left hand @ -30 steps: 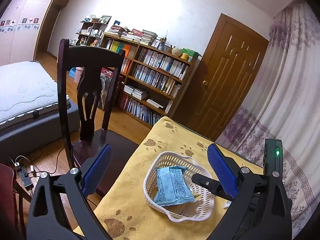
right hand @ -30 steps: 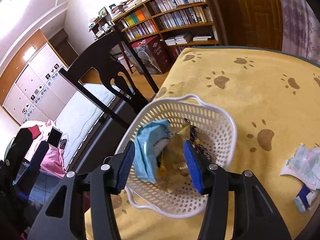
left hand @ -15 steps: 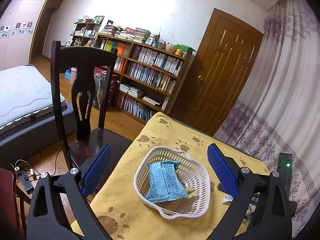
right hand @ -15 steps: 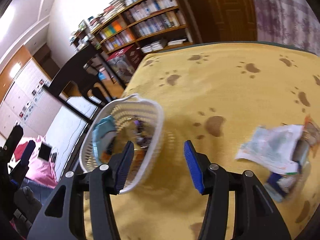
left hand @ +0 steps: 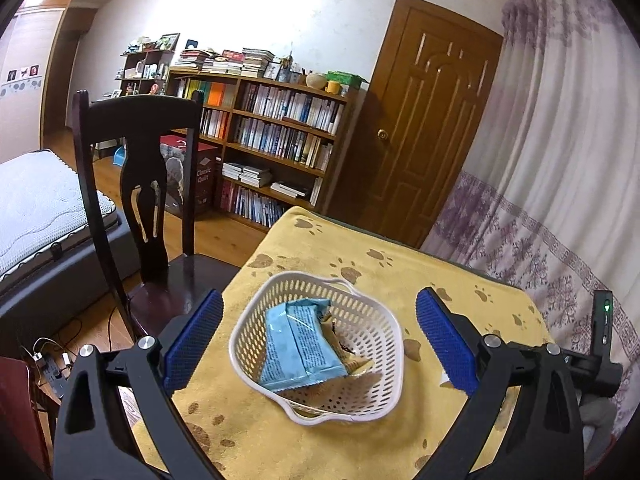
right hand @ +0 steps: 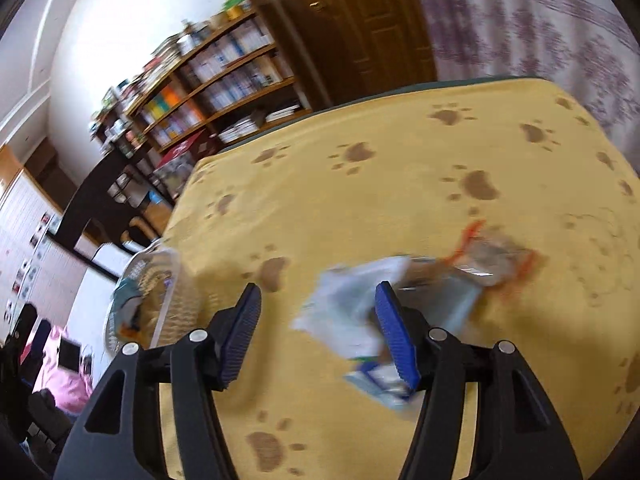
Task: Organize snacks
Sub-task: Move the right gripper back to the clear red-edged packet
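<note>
Blurrily, snack packets behind right hand-held gripper, basket cut off

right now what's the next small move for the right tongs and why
Probably ease the right tongs forward and slightly right over the loose snack packets on the yellow cloth, then close on the nearest. They are open and empty, the packets lie outside the white basket, which already holds a blue packet.

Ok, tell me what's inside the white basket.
The white basket holds a light blue packet lying over a tan wrapper. Whatever lies beneath them is covered.
</note>
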